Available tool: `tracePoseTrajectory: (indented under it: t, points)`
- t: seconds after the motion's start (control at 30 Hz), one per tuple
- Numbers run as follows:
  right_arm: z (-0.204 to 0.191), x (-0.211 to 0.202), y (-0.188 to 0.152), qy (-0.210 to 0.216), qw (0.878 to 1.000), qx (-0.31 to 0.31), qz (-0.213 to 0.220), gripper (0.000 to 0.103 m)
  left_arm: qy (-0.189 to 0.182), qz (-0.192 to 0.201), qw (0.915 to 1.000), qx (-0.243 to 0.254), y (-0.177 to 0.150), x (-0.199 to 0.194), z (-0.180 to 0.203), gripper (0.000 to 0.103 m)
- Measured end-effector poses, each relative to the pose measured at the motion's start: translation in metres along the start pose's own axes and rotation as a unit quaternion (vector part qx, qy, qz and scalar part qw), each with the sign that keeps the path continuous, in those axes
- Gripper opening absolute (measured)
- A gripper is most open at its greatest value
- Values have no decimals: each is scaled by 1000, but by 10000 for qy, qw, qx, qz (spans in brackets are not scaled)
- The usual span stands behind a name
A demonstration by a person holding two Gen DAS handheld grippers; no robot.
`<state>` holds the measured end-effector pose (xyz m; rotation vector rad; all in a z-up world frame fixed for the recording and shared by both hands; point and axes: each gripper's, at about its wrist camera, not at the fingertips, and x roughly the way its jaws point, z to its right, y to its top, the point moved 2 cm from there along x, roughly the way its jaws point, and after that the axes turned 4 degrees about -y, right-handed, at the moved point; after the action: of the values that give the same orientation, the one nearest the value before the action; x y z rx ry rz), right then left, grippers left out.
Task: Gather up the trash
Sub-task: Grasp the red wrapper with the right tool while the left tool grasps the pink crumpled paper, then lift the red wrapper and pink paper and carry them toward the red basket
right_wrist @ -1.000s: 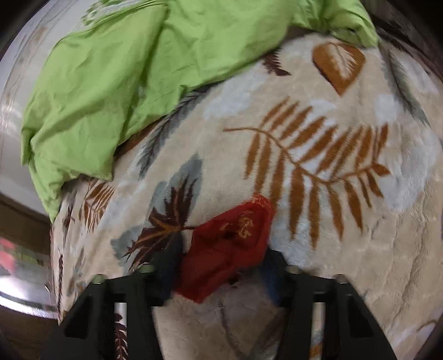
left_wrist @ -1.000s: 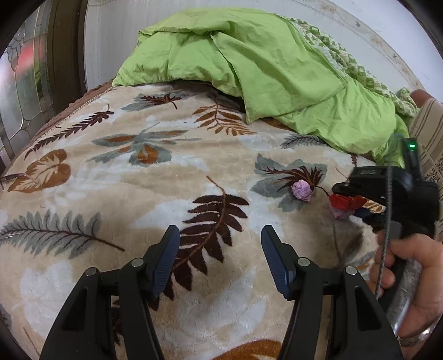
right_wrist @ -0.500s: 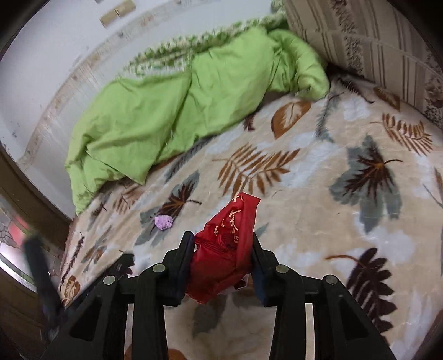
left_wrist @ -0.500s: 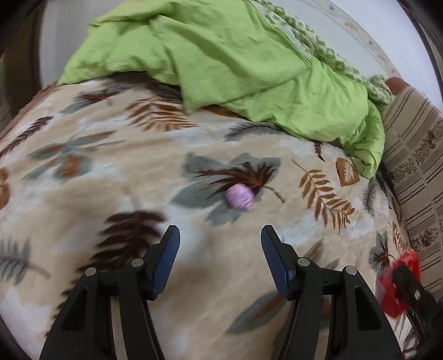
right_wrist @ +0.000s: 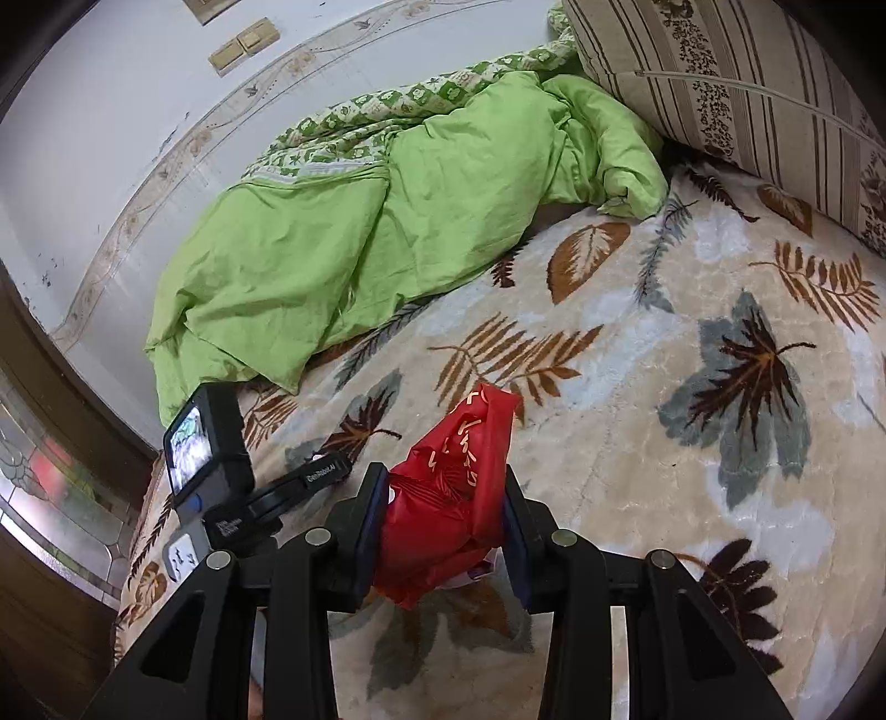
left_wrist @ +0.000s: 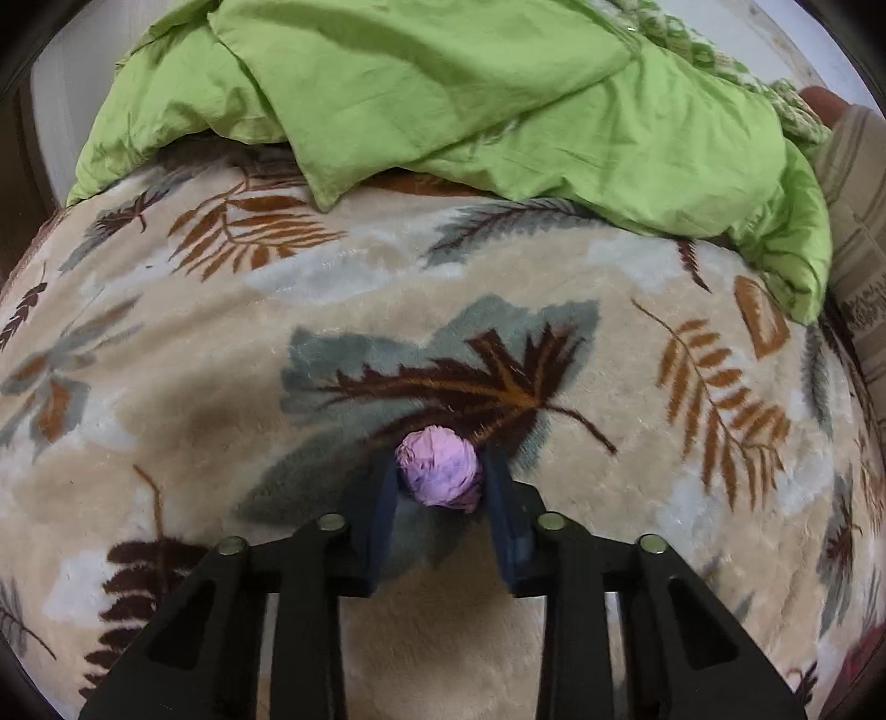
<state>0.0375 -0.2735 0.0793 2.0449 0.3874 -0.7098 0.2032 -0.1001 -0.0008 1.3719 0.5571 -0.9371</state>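
Home bedroom. Bed (right_wrist: 692, 310) under a leaf-print blanket (left_wrist: 387, 288), rumpled green duvet (right_wrist: 332, 243), striped pillow (right_wrist: 747, 83). Wall switches (right_wrist: 243, 47) on a bordered wall.

A bed (right_wrist: 637, 399) under a leaf-patterned blanket (left_wrist: 387, 310) carried a crumpled green duvet (right_wrist: 332, 238), a striped pillow (right_wrist: 720, 72) and a pink paper ball (left_wrist: 438, 472).

bed: leaf-print blanket (left_wrist: 387, 277) | green duvet (right_wrist: 310, 243) | white wall (right_wrist: 111, 99)

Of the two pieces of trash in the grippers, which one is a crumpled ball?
The pink paper wad, between the left gripper fingers on the leaf-patterned blanket. The right gripper holds a loose red plastic bag instead.
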Motion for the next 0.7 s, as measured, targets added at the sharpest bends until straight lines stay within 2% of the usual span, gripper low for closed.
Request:
tracePoseTrajectory:
  t: [0.2,0.53,0.7]
  points:
    - [-3,-1,-5,17,9999,-91,-80,41,-190,65,9997,141,-31,-32,-4,28]
    - [-16,-16,-28,-32,9986,-502,-133,41,-83,221,9991,362,-101,-122,-17,28]
    - [-25,-43,-51,92,9956,-922,-127,41,41,492,9978,432,-128,-171,-22,28]
